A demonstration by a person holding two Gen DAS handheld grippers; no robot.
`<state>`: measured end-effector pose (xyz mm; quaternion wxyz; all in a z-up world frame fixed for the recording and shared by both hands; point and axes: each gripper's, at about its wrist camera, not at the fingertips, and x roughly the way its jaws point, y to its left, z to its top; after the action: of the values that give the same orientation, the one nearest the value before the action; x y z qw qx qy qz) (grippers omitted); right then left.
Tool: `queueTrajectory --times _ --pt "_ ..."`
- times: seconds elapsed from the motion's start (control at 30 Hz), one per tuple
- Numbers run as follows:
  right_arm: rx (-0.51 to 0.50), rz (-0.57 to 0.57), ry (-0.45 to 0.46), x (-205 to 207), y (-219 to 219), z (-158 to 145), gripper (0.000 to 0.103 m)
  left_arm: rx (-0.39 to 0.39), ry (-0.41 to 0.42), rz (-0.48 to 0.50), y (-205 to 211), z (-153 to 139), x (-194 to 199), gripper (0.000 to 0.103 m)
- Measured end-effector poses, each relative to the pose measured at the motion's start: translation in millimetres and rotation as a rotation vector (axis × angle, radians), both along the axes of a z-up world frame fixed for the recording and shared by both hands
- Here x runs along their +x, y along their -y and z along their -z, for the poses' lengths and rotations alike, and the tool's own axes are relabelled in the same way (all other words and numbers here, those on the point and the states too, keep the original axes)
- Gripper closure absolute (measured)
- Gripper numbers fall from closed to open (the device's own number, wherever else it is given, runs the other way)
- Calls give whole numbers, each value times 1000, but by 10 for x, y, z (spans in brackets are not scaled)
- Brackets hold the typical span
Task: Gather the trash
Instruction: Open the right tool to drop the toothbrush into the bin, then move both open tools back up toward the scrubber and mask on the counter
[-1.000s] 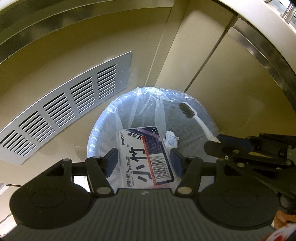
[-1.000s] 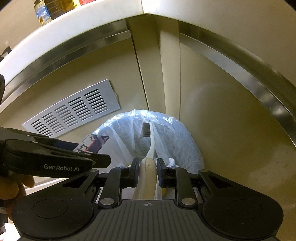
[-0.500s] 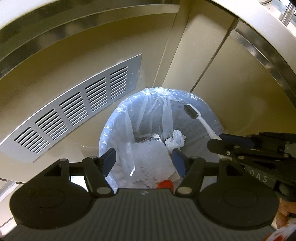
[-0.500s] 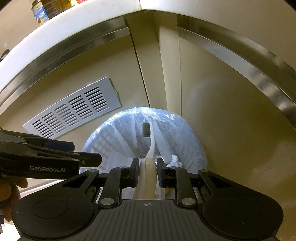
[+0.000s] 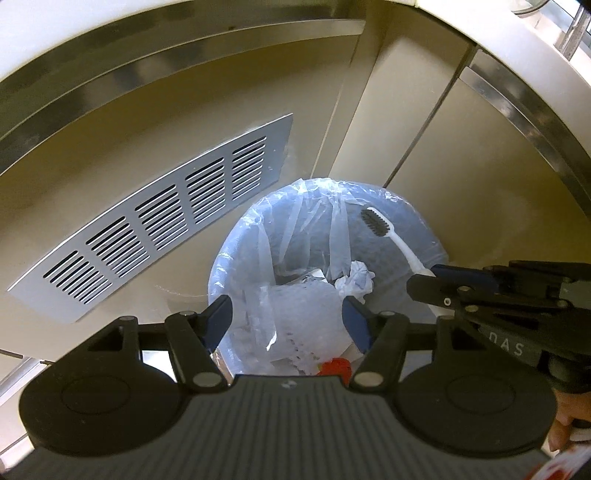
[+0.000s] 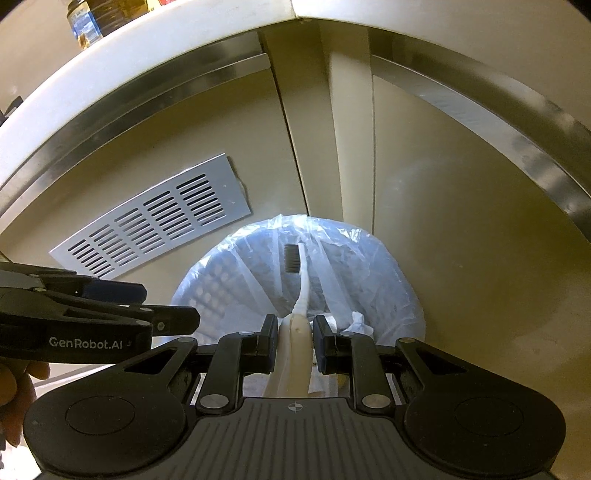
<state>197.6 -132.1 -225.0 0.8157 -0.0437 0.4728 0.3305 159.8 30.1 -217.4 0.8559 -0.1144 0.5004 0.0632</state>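
The left gripper (image 5: 286, 323) hangs over a round bin (image 5: 236, 254) lined with a clear plastic bag (image 5: 314, 206); its fingers (image 5: 218, 321) stand wide apart with nothing between them. Straight below that gap, inside the bin, lie a sheet of bubble wrap (image 5: 295, 317), a crumpled white tissue (image 5: 354, 278) and a bit of something red (image 5: 334, 367) at the near edge. The right gripper (image 6: 294, 341) has its fingers (image 6: 267, 341) closed on the handle of a white toothbrush (image 6: 301, 288), which is held above the bin on the right side, the dark bristled head pointing toward the far rim. In the left wrist view the same toothbrush (image 5: 391, 236) slants up and left from the right gripper (image 5: 424, 280). The bin stands on the floor in a corner of beige cabinet fronts (image 6: 443, 229), just beside a silver vent grille (image 5: 159, 225) set low in the panel to its left. A pale worktop (image 6: 147, 44) edge curves above, with a jar (image 6: 83, 22) on it.
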Motion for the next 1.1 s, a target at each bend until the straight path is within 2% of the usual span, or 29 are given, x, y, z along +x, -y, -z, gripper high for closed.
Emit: queueTrajectory --times 0.3,0.43,0.63,0.83,1.1 --pt "8 -1 -18 43 -78 55 82 -2 -6 -19 -80 31 -50 41" --pt "4 5 -16 39 -43 54 66 -4 -8 -24 -112 41 -88 41" --pt "-11 12 -23 -29 -1 13 64 -9 3 -19 -116 -10 -150 41" --pt "-12 16 1 -133 21 -205 64 -13 30 3 -66 -202 -212 41" --pt "13 68 81 -263 85 -733 64 -37 105 41 11 -646 -242 41"
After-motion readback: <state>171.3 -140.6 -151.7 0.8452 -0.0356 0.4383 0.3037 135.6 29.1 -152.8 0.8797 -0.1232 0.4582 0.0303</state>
